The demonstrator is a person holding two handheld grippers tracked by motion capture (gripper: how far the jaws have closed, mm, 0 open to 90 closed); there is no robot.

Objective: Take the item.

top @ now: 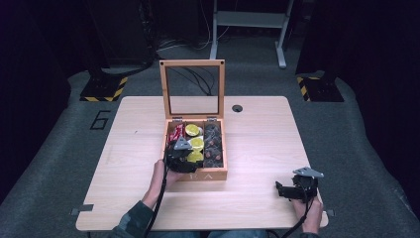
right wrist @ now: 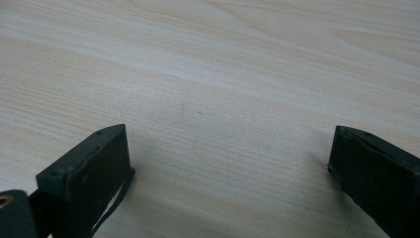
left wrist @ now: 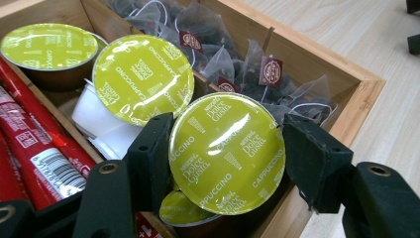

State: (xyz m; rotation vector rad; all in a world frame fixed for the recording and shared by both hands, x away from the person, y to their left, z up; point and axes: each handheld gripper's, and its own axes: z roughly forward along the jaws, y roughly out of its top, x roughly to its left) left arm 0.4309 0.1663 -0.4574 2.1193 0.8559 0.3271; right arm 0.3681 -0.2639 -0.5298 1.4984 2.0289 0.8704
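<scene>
An open wooden box [top: 208,175] stands mid-table, its glass lid [top: 192,89] upright behind it. The box [left wrist: 356,82] holds red stick packets [left wrist: 34,144], green-lidded coffee capsules [left wrist: 141,77] in the middle row and pyramid tea bags [left wrist: 252,74]. My left gripper [left wrist: 228,144] is shut on the nearest capsule [left wrist: 225,148], one pad on each side of its rim, and the capsule is tilted up. In the high view the left gripper [top: 185,153] is over the box's front middle. My right gripper [right wrist: 230,158] hangs open just above bare tabletop [right wrist: 223,74], at the front right [top: 282,191].
Another capsule [left wrist: 47,47] lies at the far end of the middle compartment. A round cable hole [top: 237,108] sits in the table behind the box. Bare wood stretches left and right of the box. White table legs [top: 247,20] and dark stands are on the floor beyond.
</scene>
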